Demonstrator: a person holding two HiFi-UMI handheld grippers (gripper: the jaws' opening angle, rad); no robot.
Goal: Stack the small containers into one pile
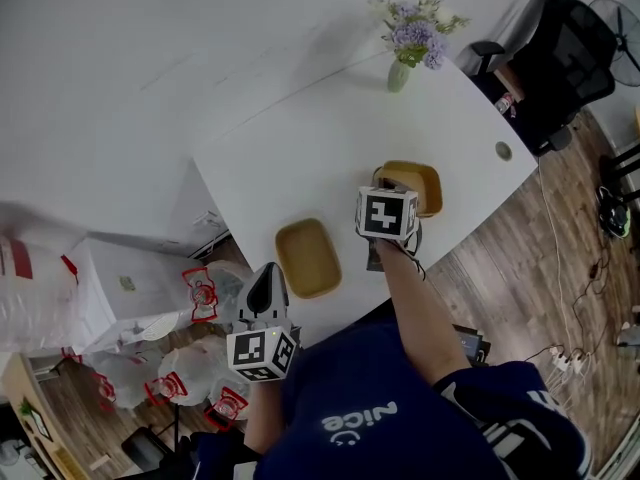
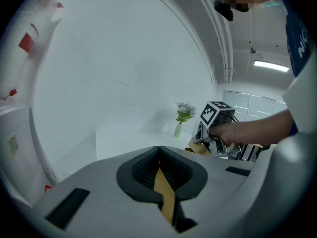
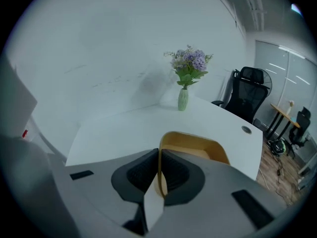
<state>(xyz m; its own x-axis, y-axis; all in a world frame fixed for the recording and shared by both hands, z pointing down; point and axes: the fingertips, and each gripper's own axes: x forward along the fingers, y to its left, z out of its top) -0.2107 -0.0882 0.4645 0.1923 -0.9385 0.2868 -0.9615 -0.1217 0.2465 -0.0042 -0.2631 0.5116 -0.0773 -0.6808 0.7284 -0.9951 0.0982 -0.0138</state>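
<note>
Two shallow yellow containers are on the white table (image 1: 300, 158). One container (image 1: 308, 257) lies flat near the front edge. The other container (image 1: 418, 185) (image 3: 198, 145) is further right, and my right gripper (image 1: 394, 190) (image 3: 158, 170) is shut on its near rim, which stands between the pads. Whether it rests on the table or is lifted I cannot tell. My left gripper (image 1: 267, 280) (image 2: 159, 162) hovers just off the table's front edge, left of the flat container, pads closed together. A yellow sliver shows through the gap beneath them. The left gripper view also catches the right gripper (image 2: 203, 142).
A pale vase of purple flowers (image 1: 400, 73) (image 3: 183, 98) stands at the table's far corner. A cable hole (image 1: 503, 151) sits near the right edge. A black office chair (image 1: 555, 48) is beyond it. Plastic bags (image 1: 200, 293) lie on the floor at left.
</note>
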